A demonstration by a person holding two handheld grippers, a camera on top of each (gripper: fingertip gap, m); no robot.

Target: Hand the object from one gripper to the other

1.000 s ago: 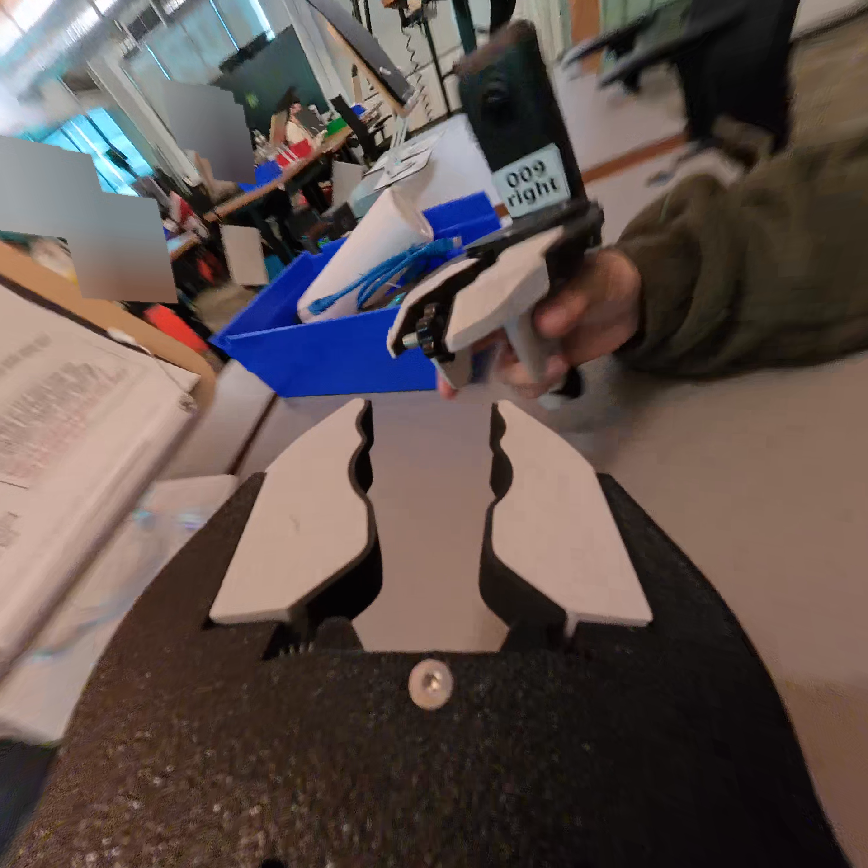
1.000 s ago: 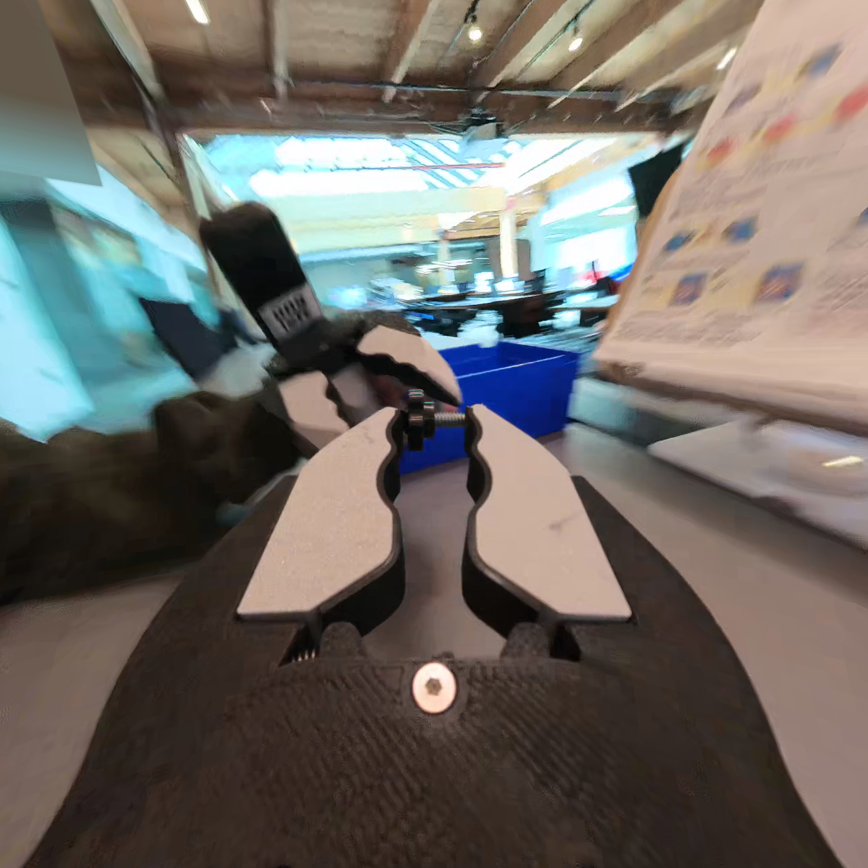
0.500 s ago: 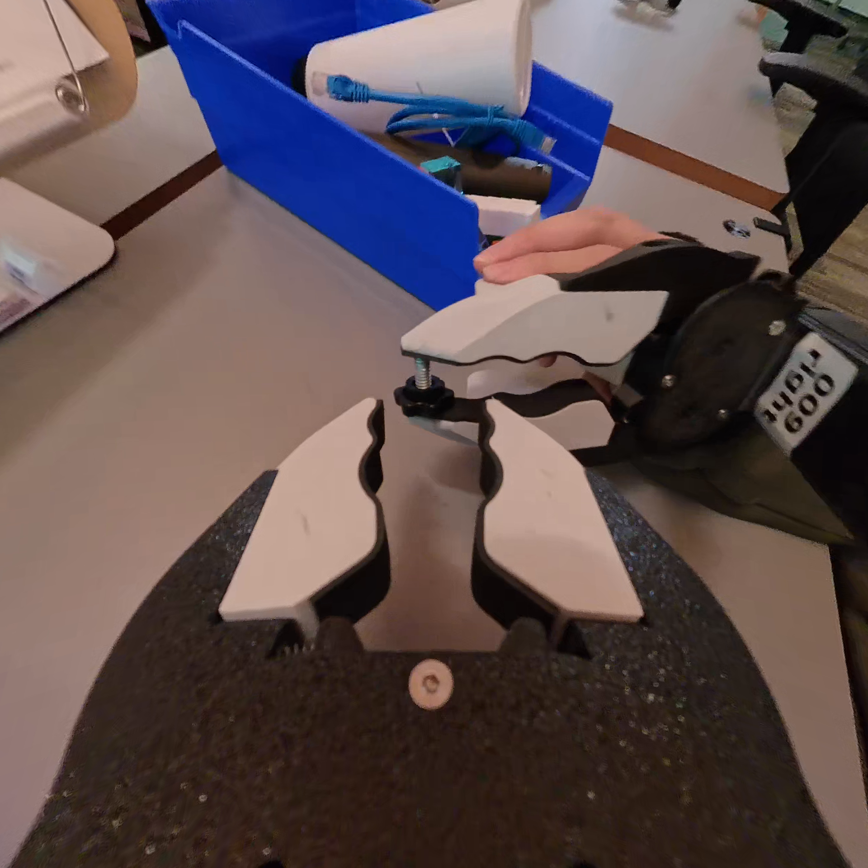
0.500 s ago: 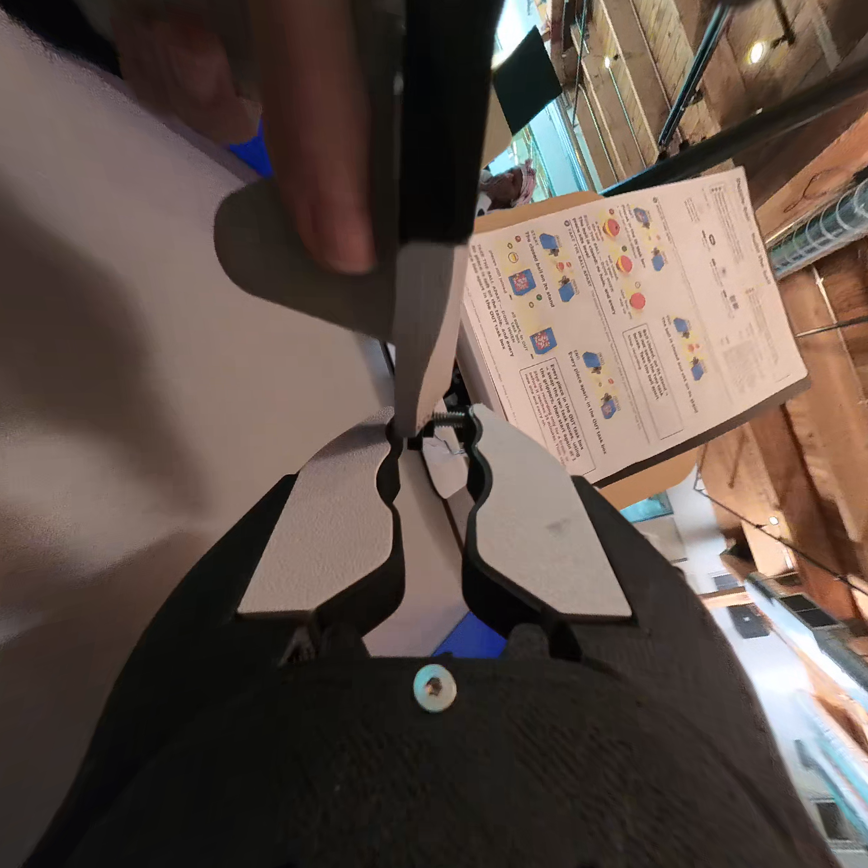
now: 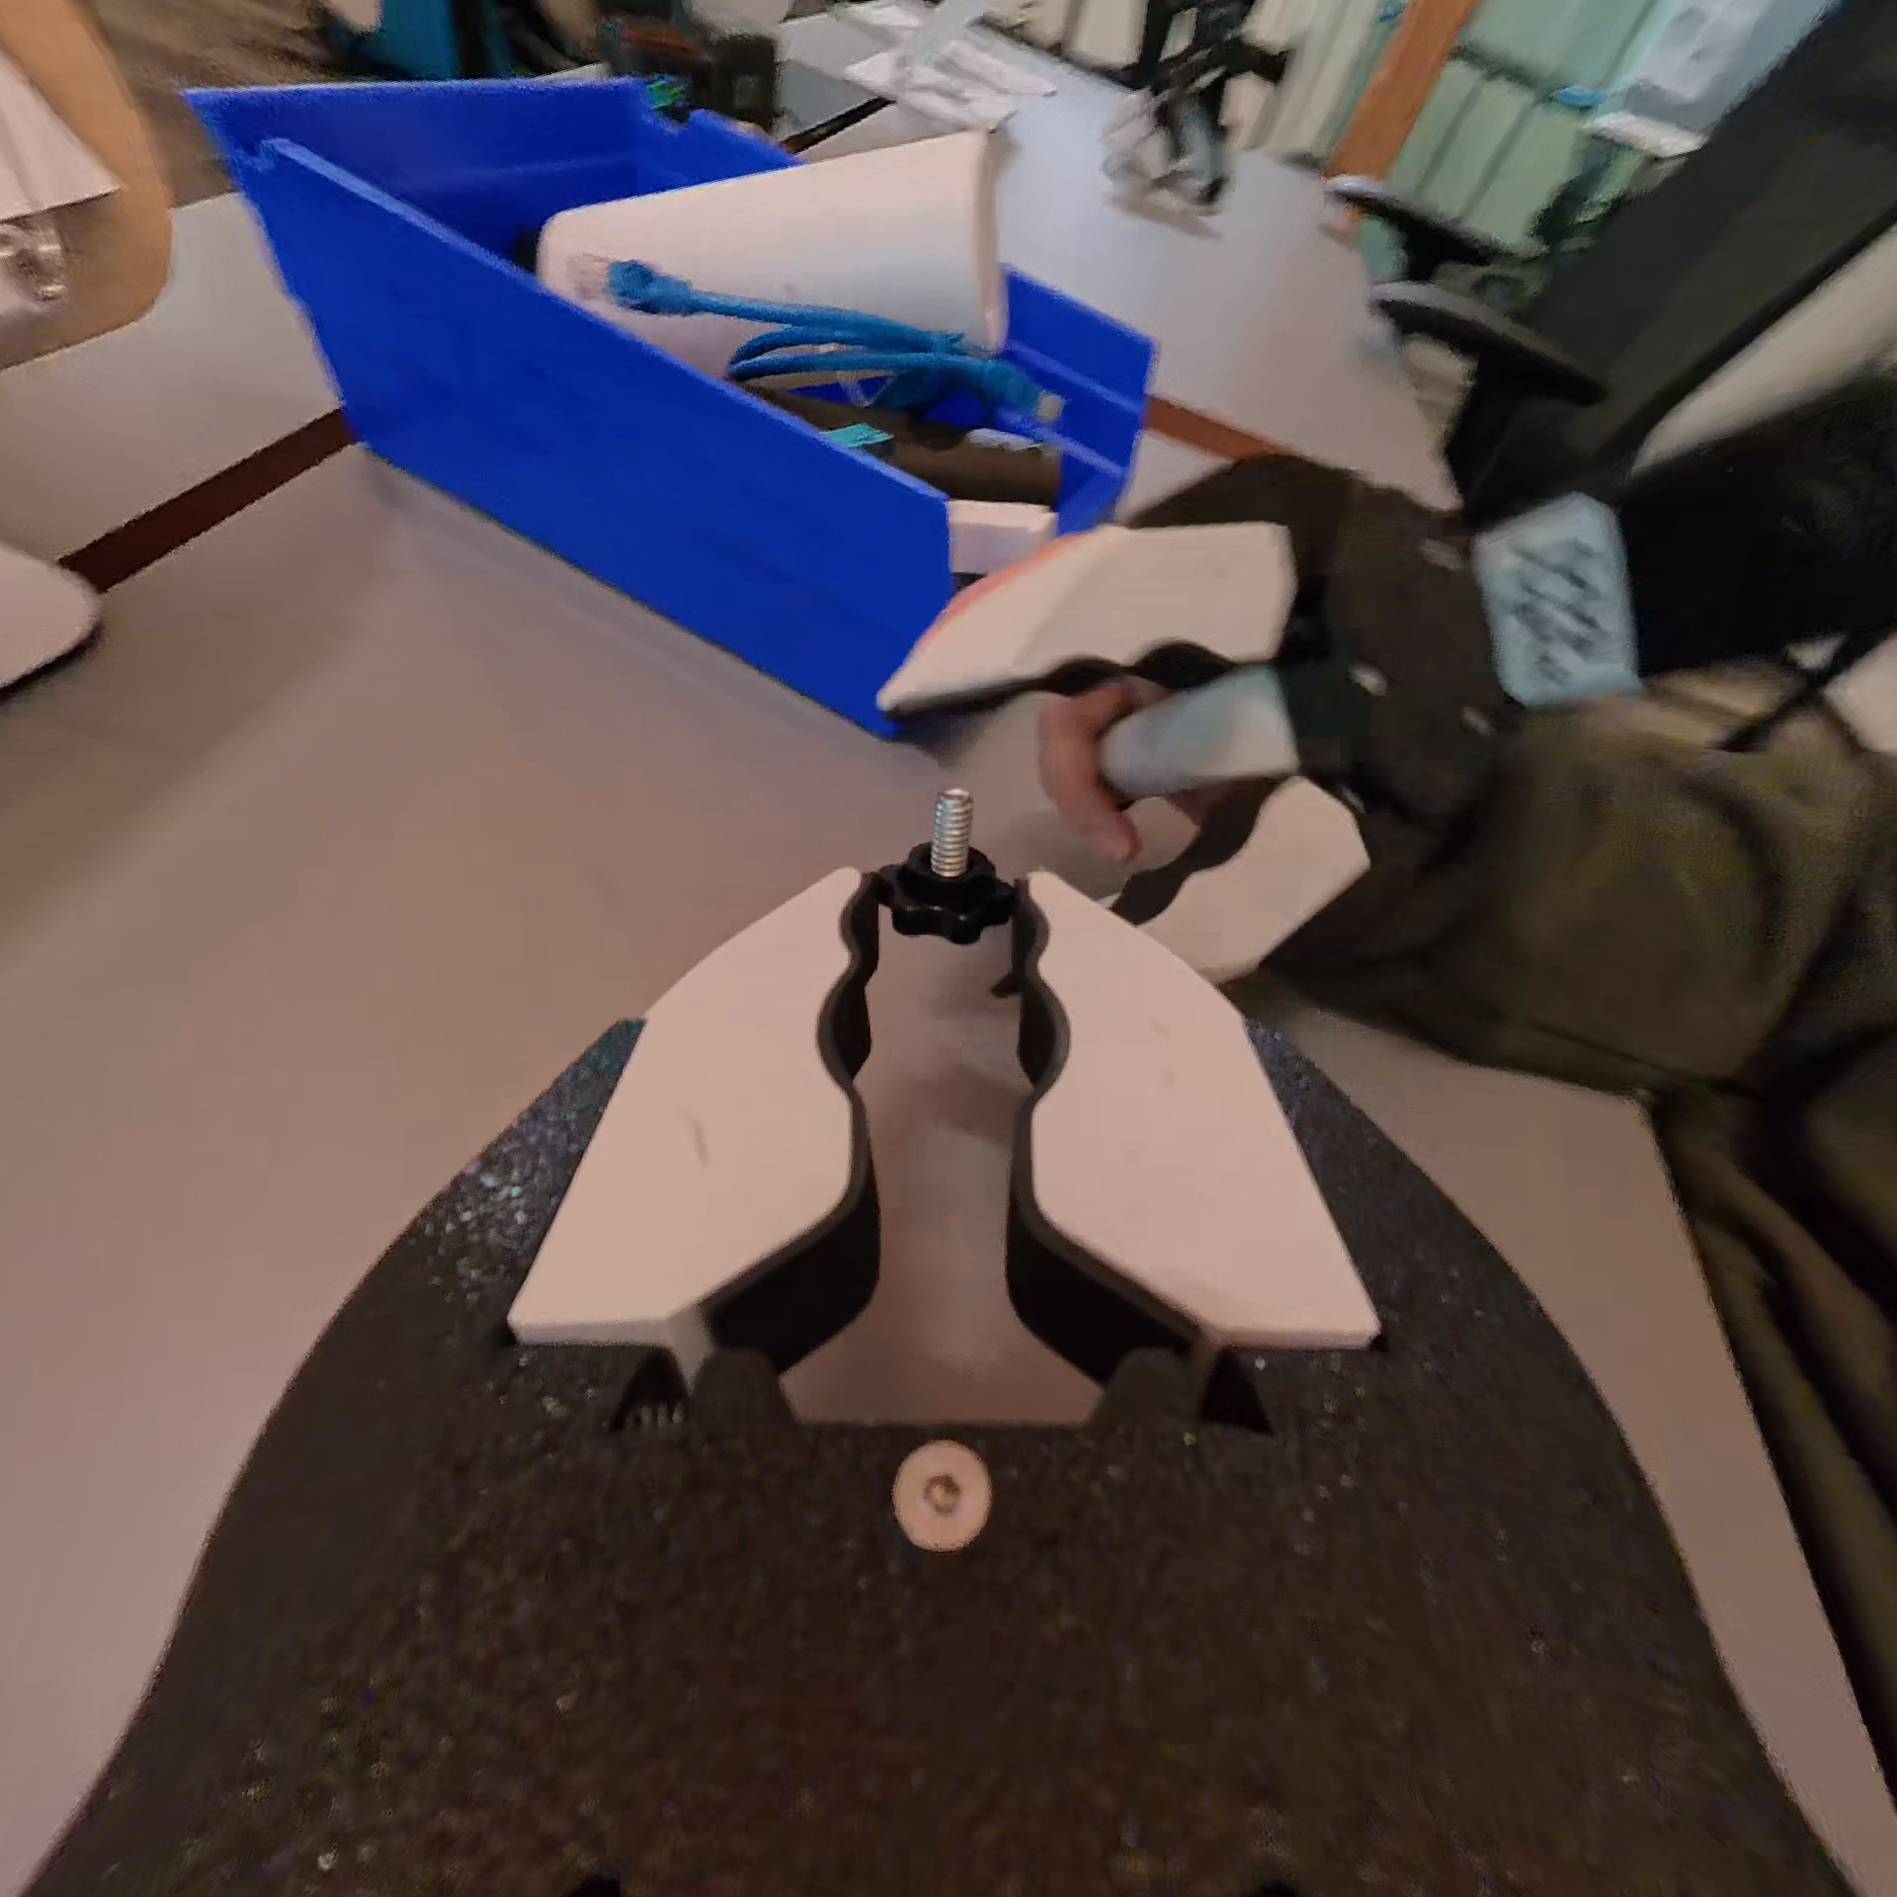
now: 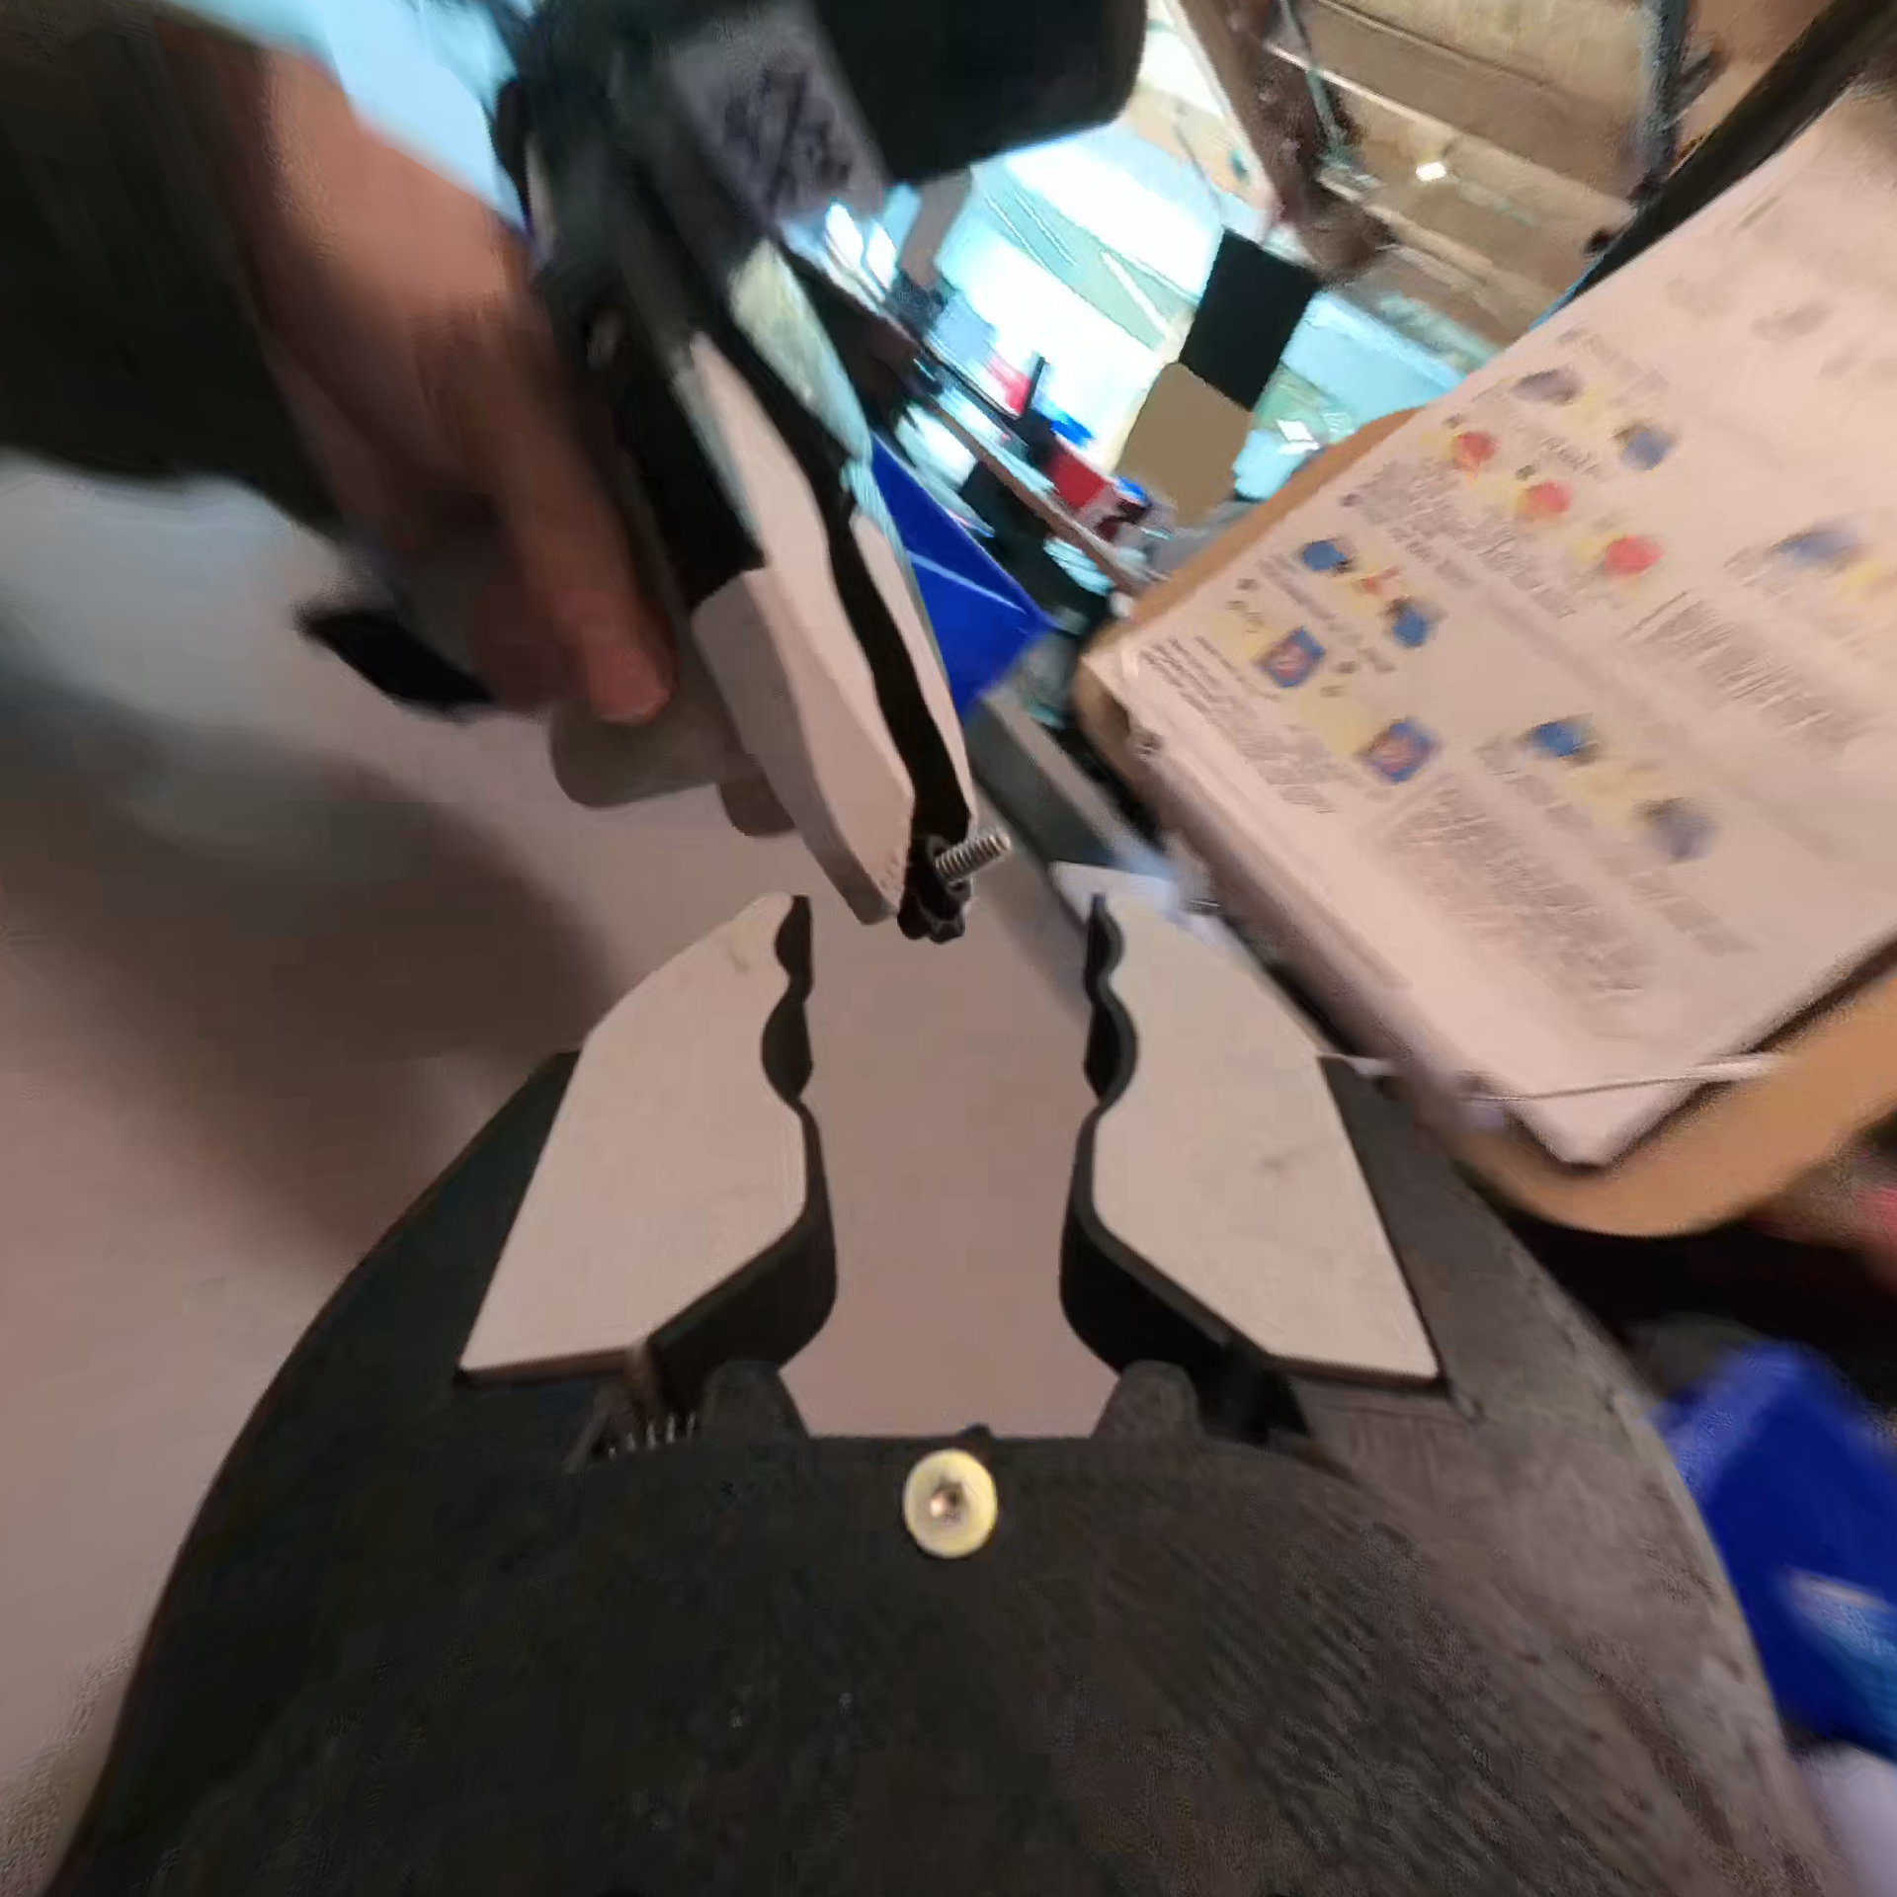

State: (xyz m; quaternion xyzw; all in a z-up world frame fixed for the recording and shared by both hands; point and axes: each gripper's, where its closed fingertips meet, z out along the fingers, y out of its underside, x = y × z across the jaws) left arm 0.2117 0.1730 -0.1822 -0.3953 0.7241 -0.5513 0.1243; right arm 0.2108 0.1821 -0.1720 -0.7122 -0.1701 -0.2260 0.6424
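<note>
- Since the earlier frame, the right gripper [image 6: 944, 908] has let go and spread; it now stands apart from the knob [image 5: 950, 895].
- Left gripper [image 5: 944, 903] clamps the knob, stud upright.
- Judged: handover made; next, withdraw clear.

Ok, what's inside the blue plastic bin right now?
Inside the blue plastic bin lie a white paper roll, a coiled blue cable and something dark beneath; the bin's near wall hides the rest.
</note>
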